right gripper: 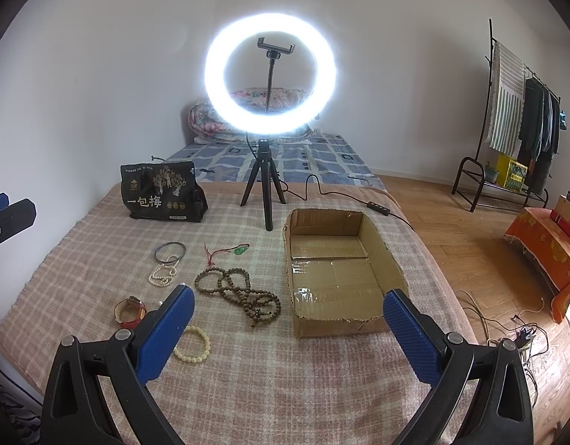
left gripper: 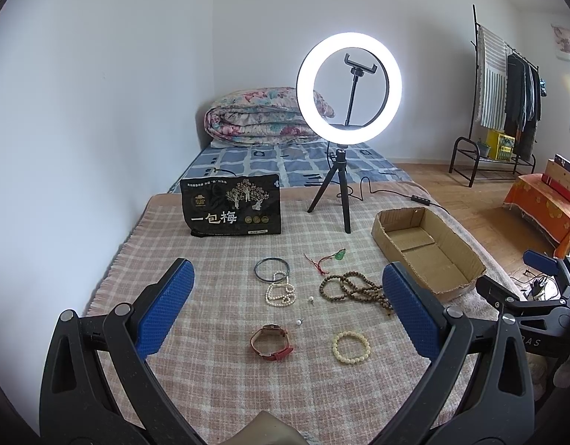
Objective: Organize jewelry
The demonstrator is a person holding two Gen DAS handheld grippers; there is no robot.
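Observation:
Jewelry lies loose on the checked blanket: a dark bangle (left gripper: 271,269), a pearl strand (left gripper: 280,291), a green pendant on red cord (left gripper: 338,255), brown wooden beads (left gripper: 353,288), a red-strap watch (left gripper: 271,341), a cream bead bracelet (left gripper: 351,347) and two small pearl studs (left gripper: 311,299). An open cardboard box (left gripper: 427,248) sits to their right. My left gripper (left gripper: 287,307) is open and empty above the jewelry. My right gripper (right gripper: 288,330) is open and empty, before the box (right gripper: 337,274) and beads (right gripper: 240,294).
A lit ring light on a tripod (left gripper: 340,193) and a black snack bag (left gripper: 231,205) stand at the blanket's far side, with a cable (left gripper: 396,193) trailing right. Wooden floor, a clothes rack (left gripper: 507,111) and an orange-covered stool (left gripper: 544,204) lie to the right.

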